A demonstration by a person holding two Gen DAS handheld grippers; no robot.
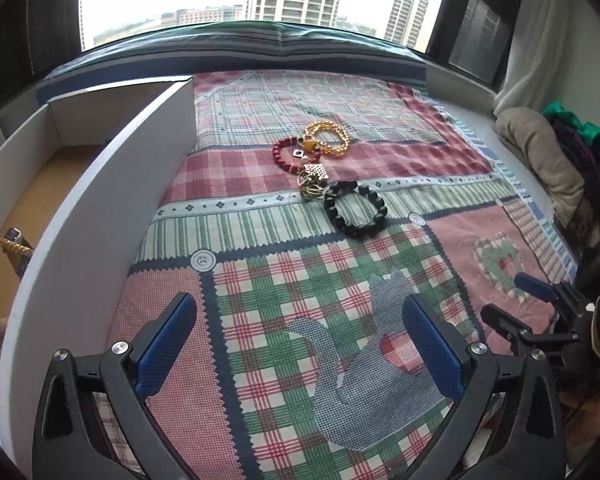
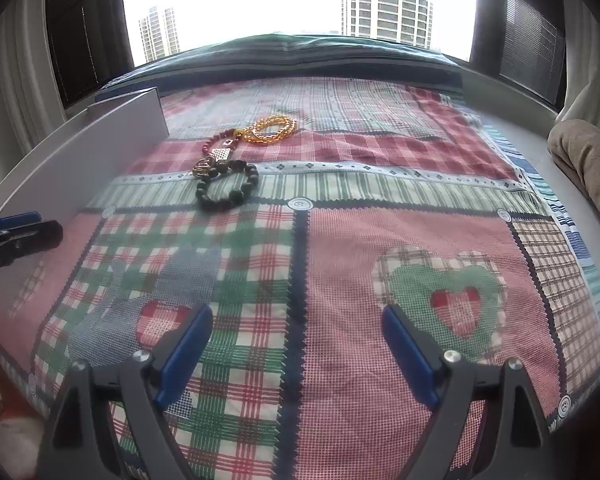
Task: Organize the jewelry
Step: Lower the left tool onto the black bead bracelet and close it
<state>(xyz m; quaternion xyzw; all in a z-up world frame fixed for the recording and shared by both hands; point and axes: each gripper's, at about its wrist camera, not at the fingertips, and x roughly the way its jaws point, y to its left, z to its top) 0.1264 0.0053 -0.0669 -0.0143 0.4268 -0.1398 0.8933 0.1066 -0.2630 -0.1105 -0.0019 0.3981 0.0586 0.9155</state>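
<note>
A pile of jewelry lies on the patchwork cloth (image 1: pixel 300 280): a black bead bracelet (image 1: pixel 355 209), a red bead bracelet (image 1: pixel 296 156), a gold bead strand (image 1: pixel 327 138) and metal pendants (image 1: pixel 314 182). The same black bracelet (image 2: pixel 228 192) and gold strand (image 2: pixel 272 130) show in the right wrist view. A gold watch (image 1: pixel 14 245) lies inside the open white box (image 1: pixel 112 208). My left gripper (image 1: pixel 300 344) is open and empty, well short of the pile. My right gripper (image 2: pixel 298 348) is open and empty, to the right of the left one; it also shows in the left wrist view (image 1: pixel 520 300).
The white box wall (image 2: pixel 60 172) stands along the left of the cloth. A beige cushion (image 1: pixel 540 160) and folded clothes (image 1: pixel 580 140) lie at the right edge. A striped cushion (image 1: pixel 260 40) and a window run along the back.
</note>
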